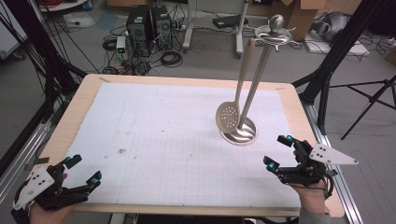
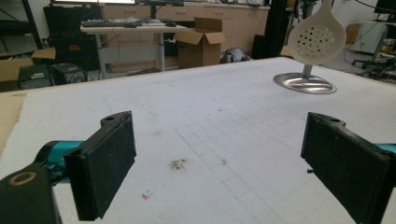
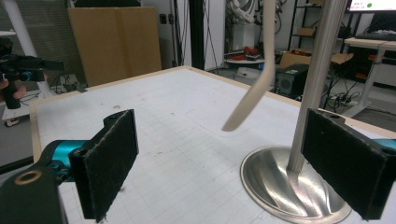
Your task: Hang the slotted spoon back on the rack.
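A metal utensil stand (image 1: pixel 252 88) rises from a round base (image 1: pixel 246 136) on the right half of the table. A beige slotted spoon (image 1: pixel 227 116) hangs from its top ring, bowl just above the base. My right gripper (image 1: pixel 278 151) is open, empty, right of the base near the front edge. My left gripper (image 1: pixel 84 169) is open and empty at the front left corner. In the left gripper view the spoon (image 2: pixel 316 37) and base (image 2: pixel 304 83) are far off beyond my open left gripper (image 2: pixel 224 172). In the right gripper view the pole (image 3: pixel 317 84) and spoon (image 3: pixel 254 88) stand close ahead of my open right gripper (image 3: pixel 219 172).
A white gridded mat (image 1: pixel 168 140) covers the wooden table (image 1: pixel 79 105). A small dark stain (image 2: pixel 178 164) marks the mat near the left gripper. Computer towers (image 1: pixel 148 25), cables and black frame legs stand on the floor beyond the far edge.
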{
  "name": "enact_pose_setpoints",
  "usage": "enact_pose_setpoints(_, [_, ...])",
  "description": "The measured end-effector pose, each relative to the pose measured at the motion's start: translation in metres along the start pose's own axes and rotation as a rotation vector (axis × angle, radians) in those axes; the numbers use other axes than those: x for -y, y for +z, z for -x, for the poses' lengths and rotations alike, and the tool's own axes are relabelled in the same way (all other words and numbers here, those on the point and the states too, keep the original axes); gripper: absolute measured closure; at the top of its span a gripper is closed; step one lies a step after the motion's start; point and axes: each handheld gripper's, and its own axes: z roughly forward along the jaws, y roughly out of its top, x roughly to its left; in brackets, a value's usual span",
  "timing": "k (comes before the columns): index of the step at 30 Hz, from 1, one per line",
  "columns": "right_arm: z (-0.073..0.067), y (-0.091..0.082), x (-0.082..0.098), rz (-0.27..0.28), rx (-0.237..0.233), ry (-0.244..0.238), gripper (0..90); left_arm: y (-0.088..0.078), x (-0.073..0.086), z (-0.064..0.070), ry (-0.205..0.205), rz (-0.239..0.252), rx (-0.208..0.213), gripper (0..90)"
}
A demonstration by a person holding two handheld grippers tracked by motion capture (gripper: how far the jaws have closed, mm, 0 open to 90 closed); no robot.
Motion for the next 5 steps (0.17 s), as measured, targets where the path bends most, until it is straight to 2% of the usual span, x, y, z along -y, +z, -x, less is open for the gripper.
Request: enact_pose_setpoints(5, [-0.0007, -0.0002, -0.0002, 0.009, -0.005, -0.004, 10.1, 0.0068, -0.0021, 0.0035, 0.011, -0.023, -0.009, 10.6])
